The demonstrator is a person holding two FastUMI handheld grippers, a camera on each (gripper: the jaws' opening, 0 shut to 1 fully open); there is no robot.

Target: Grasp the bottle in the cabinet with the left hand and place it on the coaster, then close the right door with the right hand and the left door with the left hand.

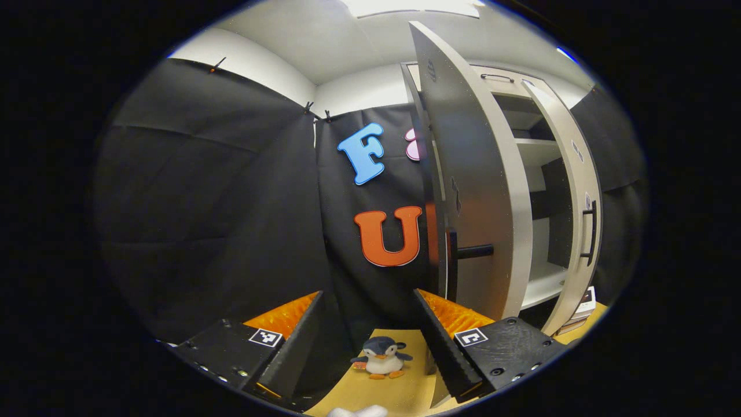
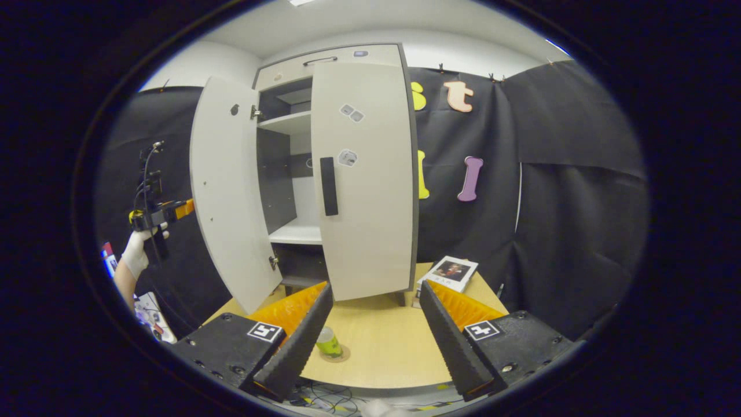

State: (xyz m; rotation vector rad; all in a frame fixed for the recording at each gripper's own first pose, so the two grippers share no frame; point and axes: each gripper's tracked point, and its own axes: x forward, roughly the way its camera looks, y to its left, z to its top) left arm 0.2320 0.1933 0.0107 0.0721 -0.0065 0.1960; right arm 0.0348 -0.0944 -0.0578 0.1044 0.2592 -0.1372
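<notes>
Left gripper: held up outside the open left door, fingers spread wide with nothing between them; in the right gripper view it appears farther off in a white-gloved hand, near that door's outer face.
Right gripper: fingers wide apart and empty, hanging over the near edge of the light wooden table, facing the cabinet.
Bottle: small green bottle with a pale cap stands upright on the round brownish coaster, toward the table's near left edge; that step looks done.
Right door: pale grey cabinet door with a dark vertical handle appears swung across the cabinet front, closed or nearly so; I cannot tell whether it sits flush.
Left door: pale grey door stands wide open, its dark handle just ahead of the left gripper.
Cabinet: tall pale grey cabinet at the table's back edge, visible shelves bare.
Left to do: by my reckoning, only the left door needs pushing shut.
Others: penguin toy and photo book on the table.
</notes>
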